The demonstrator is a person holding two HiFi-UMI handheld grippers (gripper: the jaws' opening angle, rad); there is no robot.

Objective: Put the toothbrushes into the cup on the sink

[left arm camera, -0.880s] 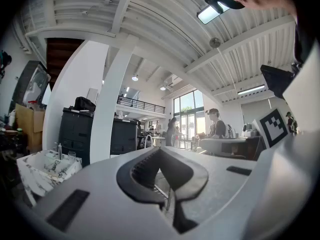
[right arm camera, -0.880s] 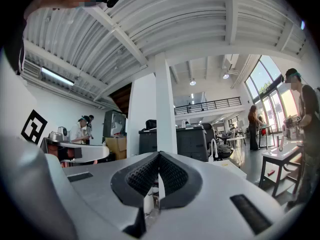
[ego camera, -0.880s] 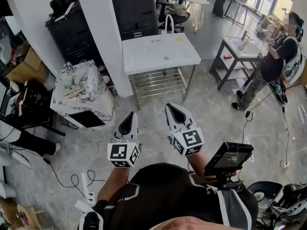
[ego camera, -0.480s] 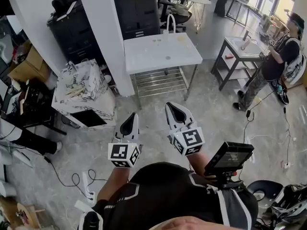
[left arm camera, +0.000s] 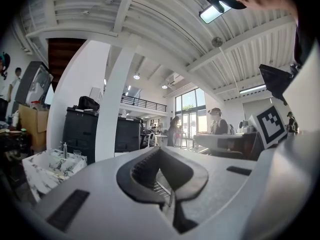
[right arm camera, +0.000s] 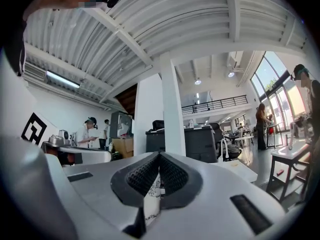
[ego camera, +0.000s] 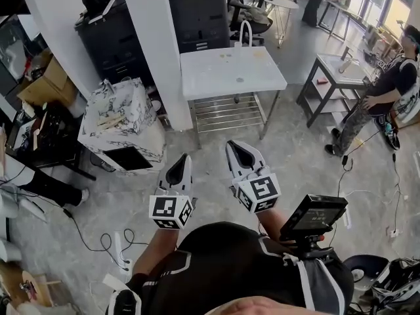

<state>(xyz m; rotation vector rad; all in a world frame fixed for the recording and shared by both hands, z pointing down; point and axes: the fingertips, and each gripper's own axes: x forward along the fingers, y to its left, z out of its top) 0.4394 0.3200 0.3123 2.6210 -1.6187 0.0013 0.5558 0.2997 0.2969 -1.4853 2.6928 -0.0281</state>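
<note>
In the head view a white sink table (ego camera: 216, 77) with a curved faucet (ego camera: 247, 31) stands some way ahead across the floor. A few small items lie on its top near the back, too small to identify. I cannot make out any toothbrush or cup. My left gripper (ego camera: 180, 161) and right gripper (ego camera: 237, 151) are held level side by side in front of the person's body, well short of the table. The left gripper (left arm camera: 161, 152) has its jaws together with nothing between them. So does the right gripper (right arm camera: 159, 157).
A white pillar (ego camera: 161, 44) rises left of the table, with a marbled box (ego camera: 121, 120) beside it and black cabinets (ego camera: 203, 15) behind. Another person (ego camera: 387, 90) stands at a second sink stand (ego camera: 338, 67) on the right. Cables and a power strip (ego camera: 118, 248) lie on the floor.
The sink table, pillar and box have drifted to the right in the head view. Both grippers keep their place in the picture and stay shut.
</note>
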